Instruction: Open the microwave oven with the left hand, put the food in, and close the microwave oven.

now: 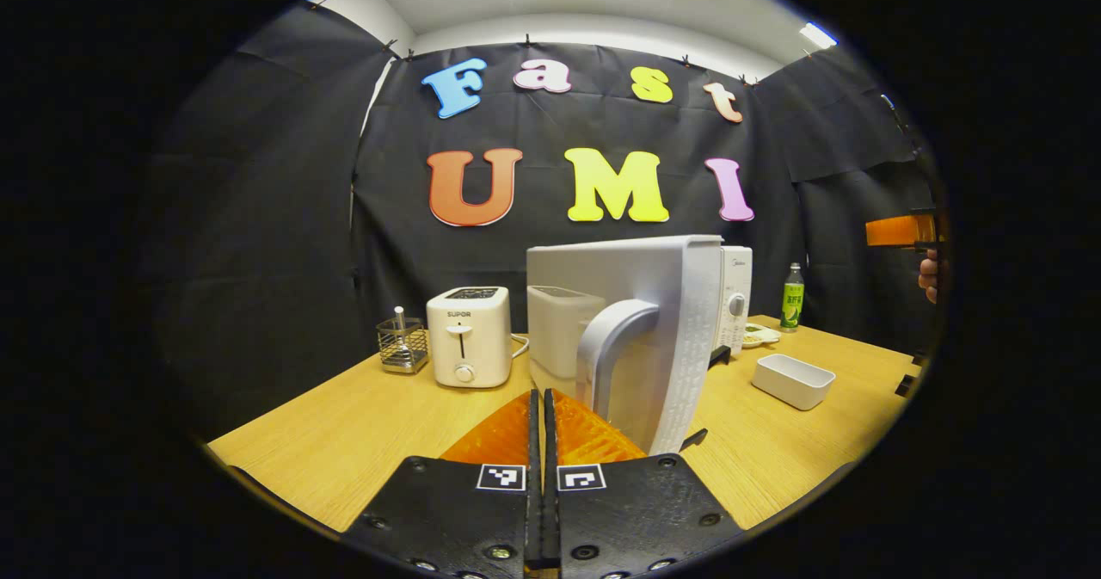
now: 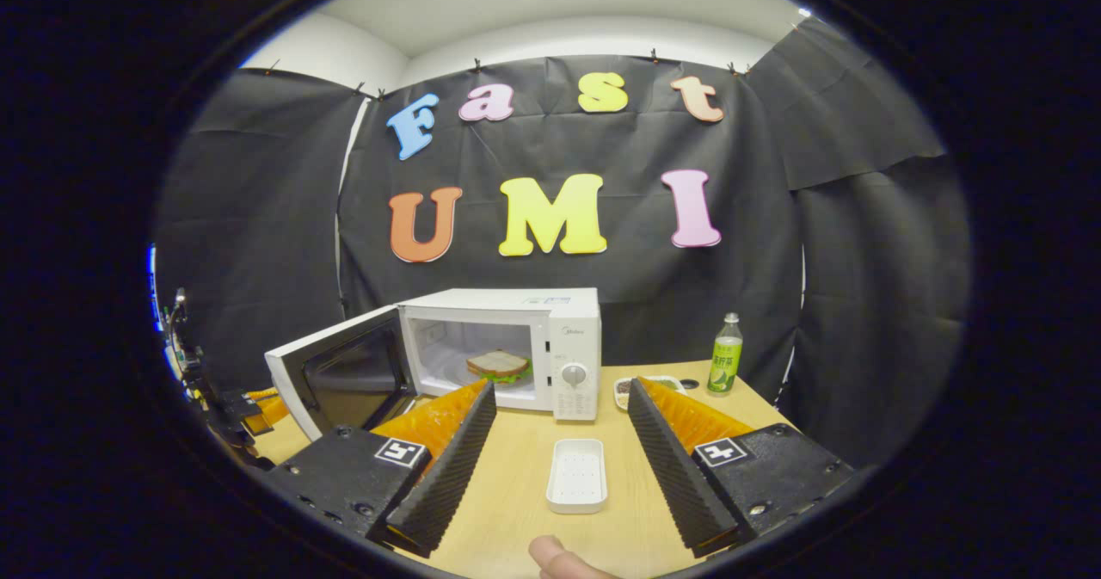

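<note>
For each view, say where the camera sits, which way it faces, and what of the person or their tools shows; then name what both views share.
Left gripper view: rides the left tool, shut, facing the open microwave door edge-on; toaster to its left; a hand at far right.
Right gripper view: rides the right tool, open, facing the microwave front, sandwich inside; a fingertip at bottom.
Shared: microwave, white tray, green bottle, table.

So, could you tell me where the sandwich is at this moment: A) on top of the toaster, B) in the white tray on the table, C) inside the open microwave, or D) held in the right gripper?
C: in the right gripper view the sandwich lies inside the microwave, whose door stands open.
</note>
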`<control>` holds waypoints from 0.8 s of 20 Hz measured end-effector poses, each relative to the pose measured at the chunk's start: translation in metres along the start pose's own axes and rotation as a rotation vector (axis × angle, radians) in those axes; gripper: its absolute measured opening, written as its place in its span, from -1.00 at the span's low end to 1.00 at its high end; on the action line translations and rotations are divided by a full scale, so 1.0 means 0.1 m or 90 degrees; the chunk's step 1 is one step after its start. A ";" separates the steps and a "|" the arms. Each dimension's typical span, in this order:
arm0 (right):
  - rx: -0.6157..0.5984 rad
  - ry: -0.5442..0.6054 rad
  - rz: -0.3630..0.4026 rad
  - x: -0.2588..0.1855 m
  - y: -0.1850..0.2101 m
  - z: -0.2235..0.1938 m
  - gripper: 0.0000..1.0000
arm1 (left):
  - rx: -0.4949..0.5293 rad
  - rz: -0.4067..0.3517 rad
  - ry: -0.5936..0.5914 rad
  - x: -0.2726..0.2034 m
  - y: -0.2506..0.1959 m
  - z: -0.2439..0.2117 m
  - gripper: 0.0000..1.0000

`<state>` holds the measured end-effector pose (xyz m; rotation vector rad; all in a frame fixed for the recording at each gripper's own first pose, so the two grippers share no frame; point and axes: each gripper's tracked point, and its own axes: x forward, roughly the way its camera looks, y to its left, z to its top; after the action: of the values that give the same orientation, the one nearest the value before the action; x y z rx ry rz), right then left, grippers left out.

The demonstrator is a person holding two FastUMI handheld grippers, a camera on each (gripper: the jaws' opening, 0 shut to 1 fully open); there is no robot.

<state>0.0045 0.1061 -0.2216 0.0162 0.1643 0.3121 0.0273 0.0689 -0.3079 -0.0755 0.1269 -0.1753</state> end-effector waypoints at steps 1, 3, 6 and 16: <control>-0.002 0.005 0.004 -0.05 -0.02 -0.05 0.83 | 0.001 -0.007 0.002 0.00 -0.07 0.00 -1.00; -0.004 0.017 -0.002 -0.12 -0.11 -0.08 0.83 | -0.001 -0.024 -0.003 0.03 -0.22 0.03 -1.00; -0.004 0.026 -0.016 -0.20 -0.24 -0.08 0.97 | -0.023 -0.050 -0.007 0.12 -0.43 0.02 -1.00; -0.002 -0.016 -0.024 -0.44 -0.40 0.17 0.83 | -0.055 -0.128 -0.011 0.63 -0.95 0.20 -1.00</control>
<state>-0.0217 0.0551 -0.1997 0.0135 0.1387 0.2745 0.0750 -0.0343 -0.2875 -0.1756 0.1088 -0.3704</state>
